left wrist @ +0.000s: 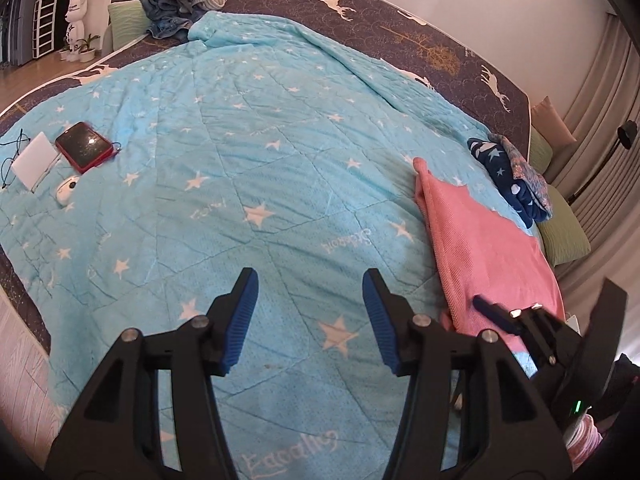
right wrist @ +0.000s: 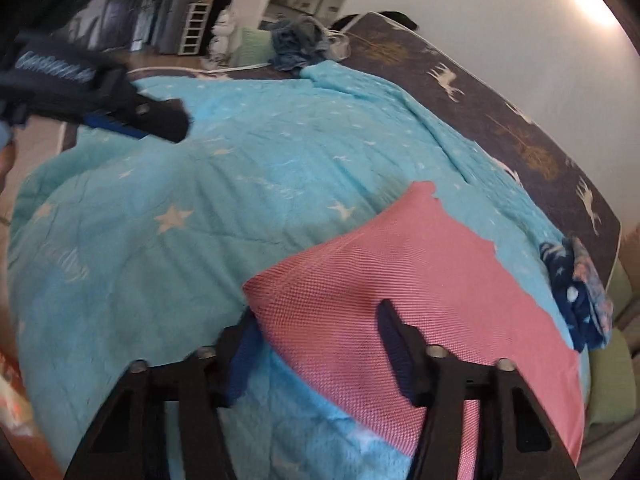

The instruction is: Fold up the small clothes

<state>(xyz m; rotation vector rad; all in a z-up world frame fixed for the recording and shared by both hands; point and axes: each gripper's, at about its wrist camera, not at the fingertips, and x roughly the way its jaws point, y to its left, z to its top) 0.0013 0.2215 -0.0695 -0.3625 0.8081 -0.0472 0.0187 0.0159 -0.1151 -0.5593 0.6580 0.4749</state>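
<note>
Two grippers are being held wide open, neither gripping anything. Left gripper (left wrist: 310, 312) is hovering over bare quilt (left wrist: 240, 160); right gripper (right wrist: 316, 340) is straddling the pink cloth (right wrist: 400, 288) near the bed's right edge, likely lining up a grasp.

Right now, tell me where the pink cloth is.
The pink cloth lies flat on the blue star blanket at the bed's right side, beside the dark blue starred clothes, under the open right gripper.
</note>
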